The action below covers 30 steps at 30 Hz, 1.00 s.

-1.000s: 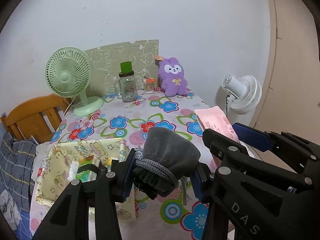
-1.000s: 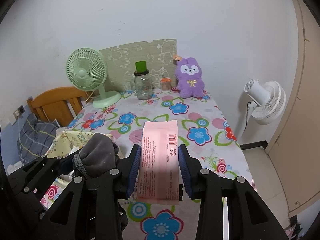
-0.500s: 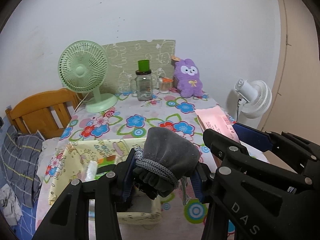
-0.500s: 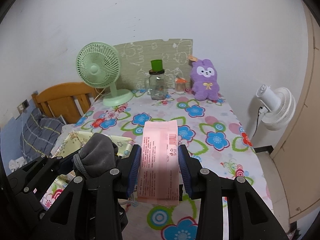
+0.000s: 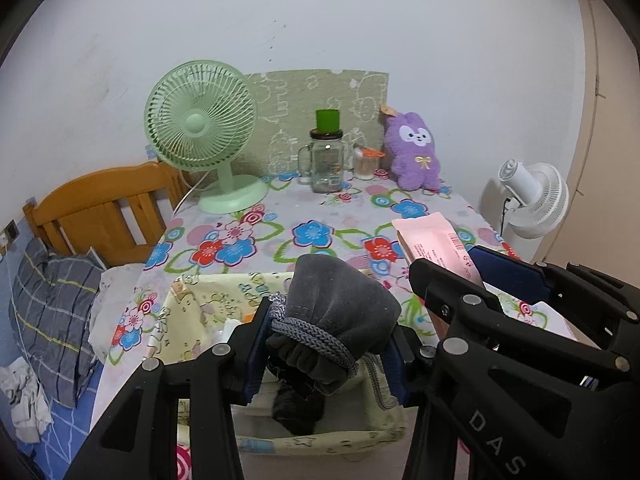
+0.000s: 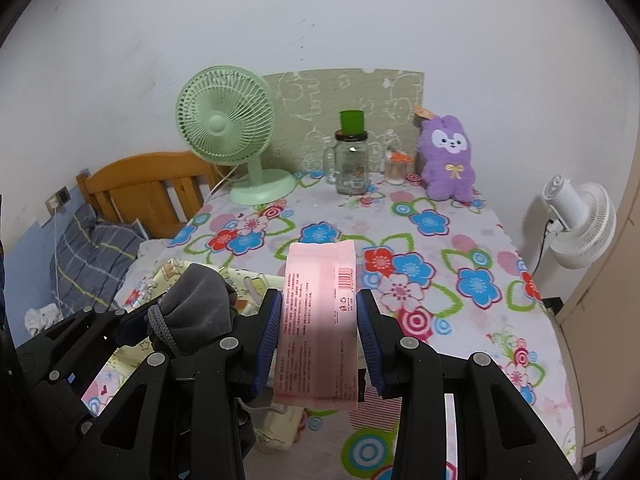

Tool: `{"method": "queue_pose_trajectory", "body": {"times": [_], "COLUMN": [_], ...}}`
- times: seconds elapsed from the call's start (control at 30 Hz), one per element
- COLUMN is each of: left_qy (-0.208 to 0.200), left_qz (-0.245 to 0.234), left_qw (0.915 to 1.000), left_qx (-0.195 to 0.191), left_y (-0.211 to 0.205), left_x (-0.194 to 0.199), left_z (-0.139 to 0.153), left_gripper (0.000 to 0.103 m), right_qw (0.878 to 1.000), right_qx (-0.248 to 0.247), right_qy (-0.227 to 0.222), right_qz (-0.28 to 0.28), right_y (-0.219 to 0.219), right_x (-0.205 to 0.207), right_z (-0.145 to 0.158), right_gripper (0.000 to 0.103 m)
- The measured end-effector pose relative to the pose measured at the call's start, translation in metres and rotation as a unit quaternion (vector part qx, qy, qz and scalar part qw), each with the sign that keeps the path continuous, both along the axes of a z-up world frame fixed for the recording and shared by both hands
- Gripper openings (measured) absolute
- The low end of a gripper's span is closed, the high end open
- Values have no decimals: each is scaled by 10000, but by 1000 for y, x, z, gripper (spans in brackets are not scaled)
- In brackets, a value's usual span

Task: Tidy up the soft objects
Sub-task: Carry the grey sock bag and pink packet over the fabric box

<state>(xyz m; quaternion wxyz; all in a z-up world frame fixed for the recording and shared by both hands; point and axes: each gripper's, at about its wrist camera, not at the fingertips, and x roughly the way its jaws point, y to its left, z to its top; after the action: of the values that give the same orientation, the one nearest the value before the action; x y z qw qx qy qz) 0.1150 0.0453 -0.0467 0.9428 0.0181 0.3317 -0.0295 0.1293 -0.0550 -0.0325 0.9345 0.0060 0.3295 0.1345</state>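
Note:
My left gripper (image 5: 326, 344) is shut on a grey drawstring pouch (image 5: 340, 304), held just above a pale yellow fabric basket (image 5: 200, 296) at the table's near left. Something dark lies inside the basket under the pouch. Beside it on the right, my right gripper (image 6: 318, 328) is shut on a flat pink packet (image 6: 320, 312) with a barcode, which hangs over the flowered tablecloth (image 6: 420, 240). The same pouch (image 6: 200, 304) and basket (image 6: 176, 272) show at the left of the right wrist view. A purple plush toy (image 5: 414, 152) sits at the table's back right.
At the back of the table stand a green desk fan (image 5: 204, 128), a glass jar with a green lid (image 5: 326, 156) and a small jar (image 5: 366, 162). A white fan (image 5: 532, 200) stands off the right edge. A wooden chair (image 5: 100, 208) and checked bedding (image 5: 52, 312) lie left.
Both grippers have moved back and to the left together with their loads. The basket has come under the pouch, and more of the chair and bedding shows.

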Motion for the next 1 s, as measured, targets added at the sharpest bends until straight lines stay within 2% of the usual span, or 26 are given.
{"method": "queue_pose_trajectory", "body": {"times": [0.43,0.63,0.67,0.73,0.77,0.87,1.0], "left_qy": [252,429,473,504,492,410,532], "left_qz": [235,377,379,409,424,468,468], "left_qw": [9994,9984,9981,9979,9979,9981,9975], "left_qx": [63,-47,-81,-79,-68,-8,-49], "left_y": [38,54,58,62,63,67,73], "left_x": [11,15,15,14,13,10,9], "left_z": [-22,-33,-35,-37,-38,-41,-47], "left_gripper": [50,53,54,69,72,74,75], "right_qw": [9984,9969,9965,9959,9957,9949,9938], "right_qx": [-54,-47,-36,-41,-47,-75,-114], "right_qy": [286,438,475,520,530,563,665], "right_qz": [492,649,690,739,763,830,882], "right_y": [46,62,65,70,71,78,85], "right_x": [18,23,24,24,24,23,23], "right_z": [-21,-31,-33,-36,-37,-41,-47], "right_gripper": [42,42,42,42,41,41,41]}}
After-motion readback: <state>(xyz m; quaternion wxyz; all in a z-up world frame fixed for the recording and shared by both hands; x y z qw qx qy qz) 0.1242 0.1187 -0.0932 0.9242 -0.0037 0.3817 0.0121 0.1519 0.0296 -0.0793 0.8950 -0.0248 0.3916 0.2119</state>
